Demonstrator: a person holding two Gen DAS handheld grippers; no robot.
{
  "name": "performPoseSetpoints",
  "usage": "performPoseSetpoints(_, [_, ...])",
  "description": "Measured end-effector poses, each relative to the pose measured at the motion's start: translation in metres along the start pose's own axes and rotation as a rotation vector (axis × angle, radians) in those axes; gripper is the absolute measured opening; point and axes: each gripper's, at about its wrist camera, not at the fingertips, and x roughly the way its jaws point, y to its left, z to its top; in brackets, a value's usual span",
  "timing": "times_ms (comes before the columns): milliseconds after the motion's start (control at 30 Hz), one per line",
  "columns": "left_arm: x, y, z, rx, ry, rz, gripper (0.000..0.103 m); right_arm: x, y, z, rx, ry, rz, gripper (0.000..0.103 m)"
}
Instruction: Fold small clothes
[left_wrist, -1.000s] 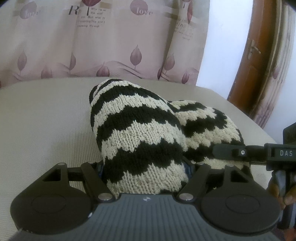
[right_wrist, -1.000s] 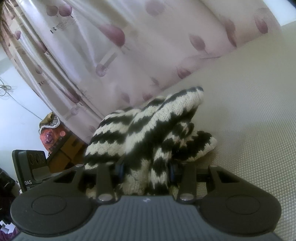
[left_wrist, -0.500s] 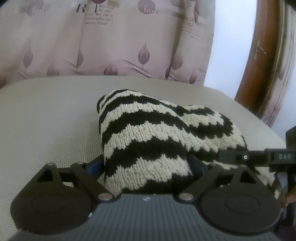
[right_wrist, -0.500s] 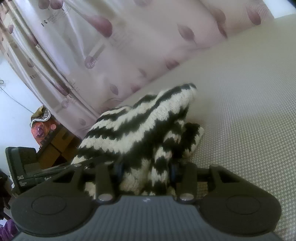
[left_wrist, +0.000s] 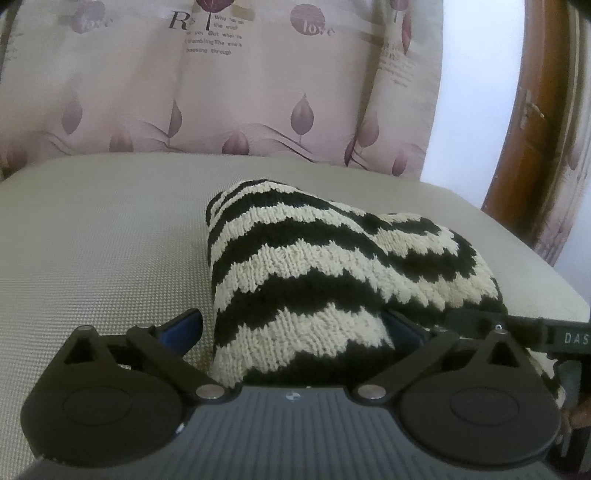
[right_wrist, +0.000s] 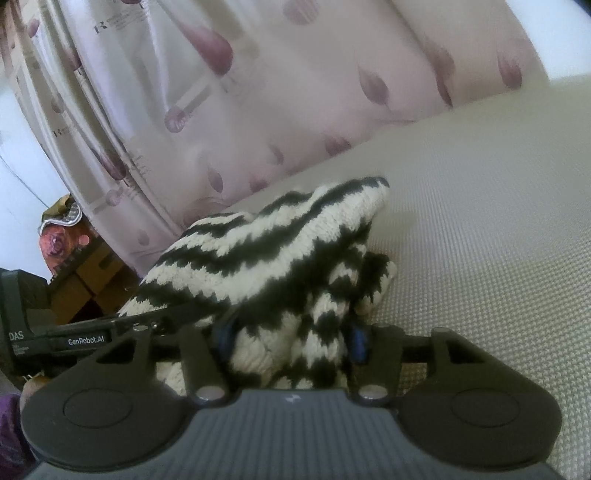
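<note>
The left claw stands with its jaws spread wide and opening, its blue-padded left finger clear of the black-and-cream zigzag-striped knitted garment that lies between the fingers, a gap showing on that side; the right finger is tucked against the knit, where contact cannot be told. The right claw has its jaws opening as well, with a bunched fold of the same garment between its blue pads; whether the pads press the wool cannot be told. The garment sits folded into a humped bundle on the beige woven-textured cushioned surface, near that surface's front edge and directly ahead of both claws, one layer draped over another. Seen from the left wrist, the right claw's black arm lettered "DAS" reaches in at the garment's right side; seen from the right wrist, the left claw's black arm lettered "GenRobot.AI" reaches in at the garment's left side. Behind the garment hangs a pale pink curtain printed with mauve leaves and lettering. To the garment's far right stands a brown wooden door frame.
</note>
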Motion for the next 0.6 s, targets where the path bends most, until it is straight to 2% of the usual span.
performPoseSetpoints(167, [-0.007,-0.007,-0.001,0.020,-0.039,0.037,0.103,-0.006,0.010,-0.007,-0.057,-0.047,-0.037,0.058])
performPoseSetpoints(367, [-0.024,-0.025,-0.004,0.105,-0.133,0.150,0.103,-0.014,0.024,-0.016,-0.118,-0.104,-0.086,0.060])
performPoseSetpoints(433, [-0.030,-0.031,-0.004,0.109,-0.155,0.197,0.103,-0.021,0.032,-0.019,-0.151,-0.131,-0.116,0.061])
performPoseSetpoints(533, [-0.045,-0.035,-0.002,0.078,-0.196,0.216,0.103,-0.032,0.047,-0.023,-0.190,-0.179,-0.155,0.063])
performPoseSetpoints(600, [-0.057,-0.040,0.002,0.070,-0.227,0.255,0.103,-0.043,0.056,-0.026,-0.212,-0.221,-0.173,0.066])
